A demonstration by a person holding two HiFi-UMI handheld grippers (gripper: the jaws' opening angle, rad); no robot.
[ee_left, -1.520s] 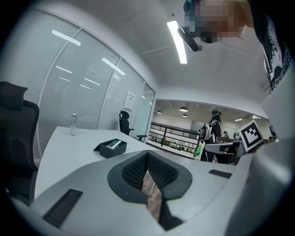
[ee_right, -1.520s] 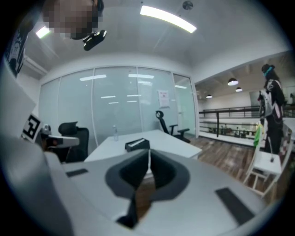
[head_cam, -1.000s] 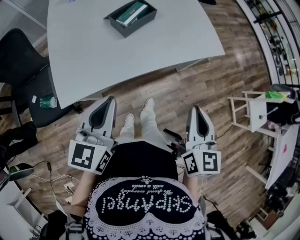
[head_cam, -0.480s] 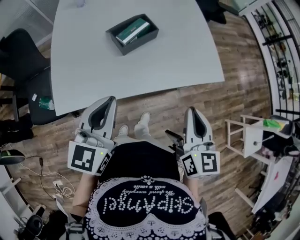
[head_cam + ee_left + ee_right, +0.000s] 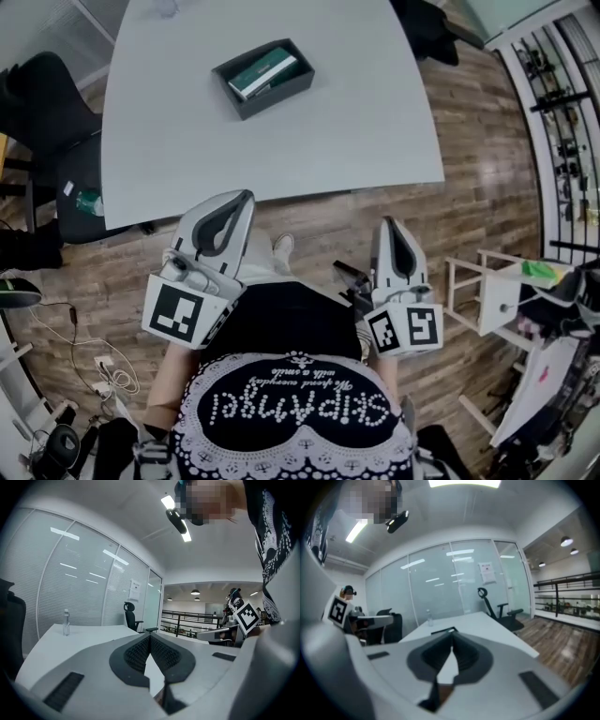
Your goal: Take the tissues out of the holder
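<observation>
Left gripper: I read its jaws as pressed together at the tips with nothing between them. It is held in front of the person's body, and its tip reaches the table's near edge.
Right gripper: its jaws are likewise closed and empty. It hangs over the wood floor, short of the table's near edge.
Counts: I make out two grippers, one holder, one pack of tissues and one bottle.
Table: white and bare across its near half.
Holder: a dark grey open box on the far half of the table, about midway between the left and right edges. It sits at a slant to the near edge, well apart from both grippers.
Tissues: a flat green pack with a white band along one side, lying inside the holder.
Bottle: clear and upright, toward the table's far left corner.
</observation>
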